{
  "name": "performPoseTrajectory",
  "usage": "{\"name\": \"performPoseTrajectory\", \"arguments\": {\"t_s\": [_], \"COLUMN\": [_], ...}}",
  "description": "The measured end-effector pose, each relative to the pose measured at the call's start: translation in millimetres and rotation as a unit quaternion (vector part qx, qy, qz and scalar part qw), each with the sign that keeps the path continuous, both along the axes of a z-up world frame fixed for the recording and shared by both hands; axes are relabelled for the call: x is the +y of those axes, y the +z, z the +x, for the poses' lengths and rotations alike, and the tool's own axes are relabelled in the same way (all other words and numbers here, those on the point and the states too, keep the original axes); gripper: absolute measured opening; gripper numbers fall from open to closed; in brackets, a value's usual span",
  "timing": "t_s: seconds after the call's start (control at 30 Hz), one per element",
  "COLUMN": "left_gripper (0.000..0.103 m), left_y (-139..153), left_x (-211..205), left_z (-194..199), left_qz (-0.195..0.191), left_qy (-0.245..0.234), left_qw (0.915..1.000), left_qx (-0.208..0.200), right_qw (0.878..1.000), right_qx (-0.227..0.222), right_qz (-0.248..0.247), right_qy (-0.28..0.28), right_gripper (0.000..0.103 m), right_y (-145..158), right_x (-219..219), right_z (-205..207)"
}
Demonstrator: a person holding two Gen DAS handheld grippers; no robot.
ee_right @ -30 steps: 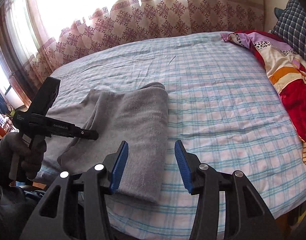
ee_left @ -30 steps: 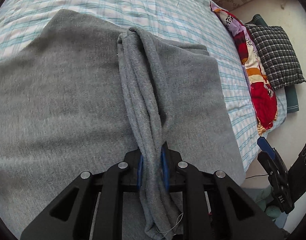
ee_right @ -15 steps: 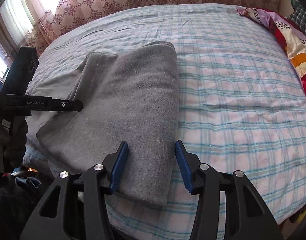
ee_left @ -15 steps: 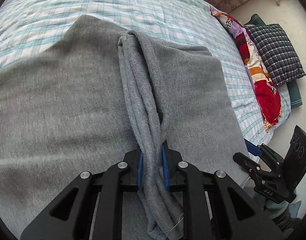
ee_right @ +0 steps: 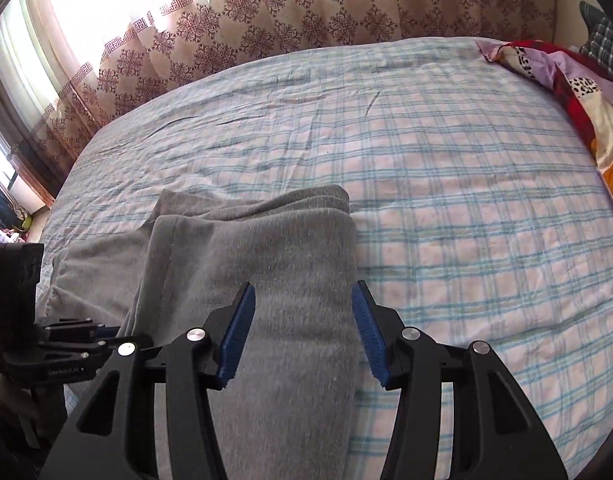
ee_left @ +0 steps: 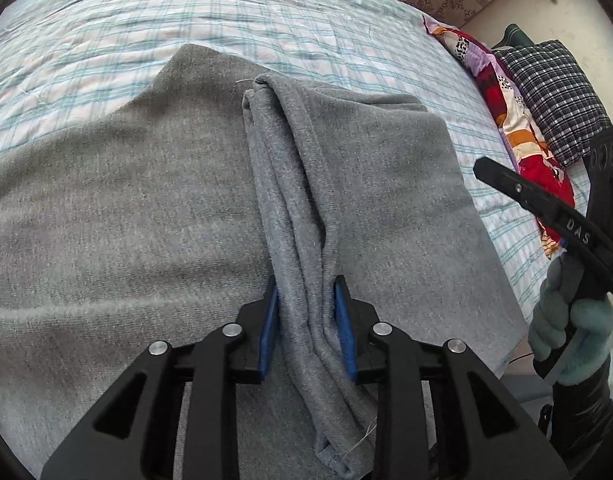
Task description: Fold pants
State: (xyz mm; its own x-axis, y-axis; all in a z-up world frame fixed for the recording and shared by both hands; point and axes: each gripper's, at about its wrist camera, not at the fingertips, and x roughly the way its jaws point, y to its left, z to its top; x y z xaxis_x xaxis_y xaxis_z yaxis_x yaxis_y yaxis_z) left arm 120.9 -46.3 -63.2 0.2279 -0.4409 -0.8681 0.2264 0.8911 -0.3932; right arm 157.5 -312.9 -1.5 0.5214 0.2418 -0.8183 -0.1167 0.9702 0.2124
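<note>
Pants, soft grey folded knit fabric point(ee_left: 386, 200), run toward twelve o'clock; left gripper point(ee_left: 306, 320) has just loosened around their bunched ridge; right gripper point(ee_right: 302, 332) hovers open above their edge.

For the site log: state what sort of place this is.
Most likely a home bedroom: the grey pants lie on a bed with a checked sheet, a patterned curtain hangs behind, and a plaid pillow sits beside.

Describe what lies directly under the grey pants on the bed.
The grey pants lie on a blue-and-pink checked bedsheet, which shows all around them. The patch beneath them is covered, so anything else there cannot be seen.
</note>
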Motion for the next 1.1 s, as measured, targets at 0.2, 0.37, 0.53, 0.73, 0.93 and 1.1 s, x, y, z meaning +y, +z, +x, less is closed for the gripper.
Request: {"name": "performPoseTrajectory", "arguments": {"t_s": [0.2,0.37,0.53,0.73,0.93,1.1], "left_gripper": [0.065,0.065,0.065,0.065,0.065,0.065], "left_y": [17.4,42.6,70.5,48.6,17.0,18.0], "left_x": [4.3,5.9,-27.5,-52.7,-55.3,-60.3], "left_z": [-3.9,-1.6,-15.6,-31.7,-37.0,-40.7], "left_qz": [0.042,0.025,-0.009,-0.005,0.021,0.034], "left_qy": [0.004,0.016,-0.045,-0.106,-0.120,-0.129], "left_qw": [0.9988,0.9981,0.9948,0.9928,0.9915,0.9896], "left_qx": [-0.025,-0.054,-0.091,-0.055,-0.045,-0.053], "right_qw": [0.999,0.999,0.999,0.998,0.997,0.998], "right_qx": [0.029,0.040,0.019,0.022,0.038,0.020], "right_qz": [-0.008,-0.010,-0.025,-0.037,-0.042,-0.038], "right_qy": [0.024,0.029,0.034,0.046,0.052,0.050], "right_gripper": [0.052,0.054,0.054,0.055,0.055,0.055], "right_y": [-29.2,-42.0,-22.4,-25.4,-43.1,-17.7], "right_x": [22.1,23.8,28.2,35.5,37.5,25.1], "right_z": [37.3,39.8,43.6,68.7,78.6,56.1]}}
